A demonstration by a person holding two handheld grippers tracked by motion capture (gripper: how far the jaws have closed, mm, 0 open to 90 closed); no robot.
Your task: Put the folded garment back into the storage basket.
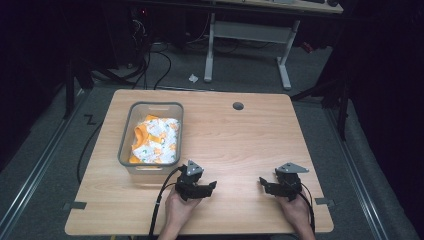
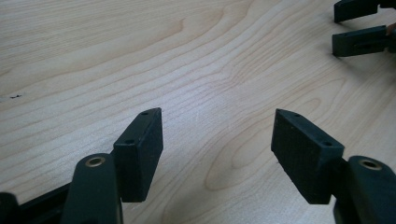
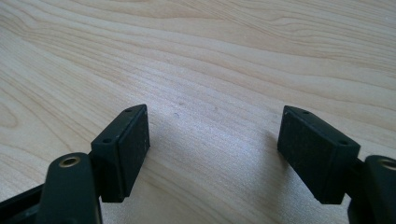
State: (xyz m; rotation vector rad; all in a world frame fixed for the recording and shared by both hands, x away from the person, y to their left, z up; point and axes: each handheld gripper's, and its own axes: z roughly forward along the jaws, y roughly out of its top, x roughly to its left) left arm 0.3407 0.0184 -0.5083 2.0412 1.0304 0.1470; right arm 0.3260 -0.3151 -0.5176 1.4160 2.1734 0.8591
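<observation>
Shown from above, both grippers are held low near the desk's [image 1: 235,145] front edge, the left gripper [image 1: 206,188] just in front of the basket [image 1: 126,150] and the right gripper [image 1: 266,184] towards the front right corner. The jaws of each are seen spread wide apart over bare wood, with nothing between them. The basket is placed on the left half of the desk, and an orange-and-white cloth [image 1: 154,140] is bundled inside it. No grasp has yet been made; the work is judged to be at its start. The next move probably calls for the left gripper to be lifted over the basket's near rim and lowered onto the cloth. Ample open room is left across the desk's middle and right side.
</observation>
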